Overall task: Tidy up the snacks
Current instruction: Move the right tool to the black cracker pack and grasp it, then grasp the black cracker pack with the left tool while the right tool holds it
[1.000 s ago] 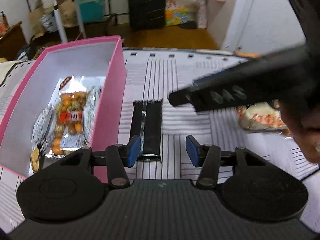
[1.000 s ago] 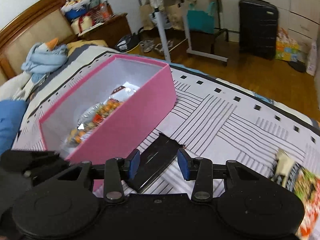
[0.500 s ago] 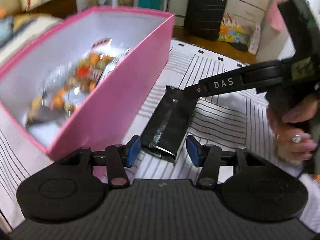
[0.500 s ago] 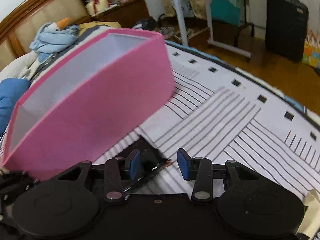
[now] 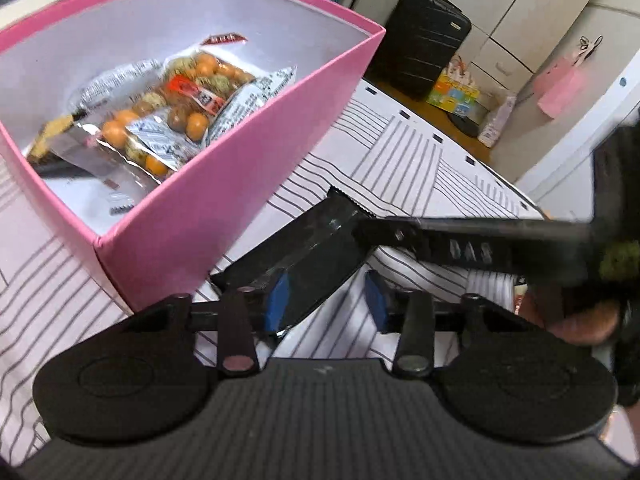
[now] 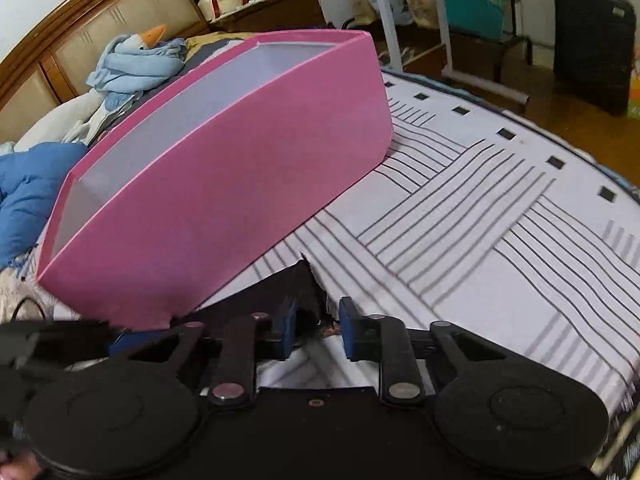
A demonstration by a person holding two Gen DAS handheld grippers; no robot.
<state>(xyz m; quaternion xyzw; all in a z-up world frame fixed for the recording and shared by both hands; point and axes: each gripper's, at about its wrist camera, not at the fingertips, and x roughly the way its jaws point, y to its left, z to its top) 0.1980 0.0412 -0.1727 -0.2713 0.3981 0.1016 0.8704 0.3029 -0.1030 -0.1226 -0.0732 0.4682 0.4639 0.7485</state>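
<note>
A white bedspread with grey line patterns [image 6: 500, 216] covered the bed, and beyond it lay a wooden floor with a black hard-shell suitcase [image 5: 420, 40] against pale cabinets. The glossy black flat snack packet [image 5: 308, 256] lay on the spread just beside the tall pink cardboard box with a white inside [image 5: 224, 184].

The left gripper [image 5: 326, 296] was closing, its left blue pad against the packet's near end, its right pad apart from it. The right gripper [image 6: 318, 330] had its jaws pinched on the packet's far crimped end.

Only the left wrist view looked into the box, where a clear bag of orange and brown coated nuts [image 5: 176, 104] lay. Only the right wrist view showed the wooden padded headboard [image 6: 60, 68] and a light blue plush goose [image 6: 136, 60] behind the box.
</note>
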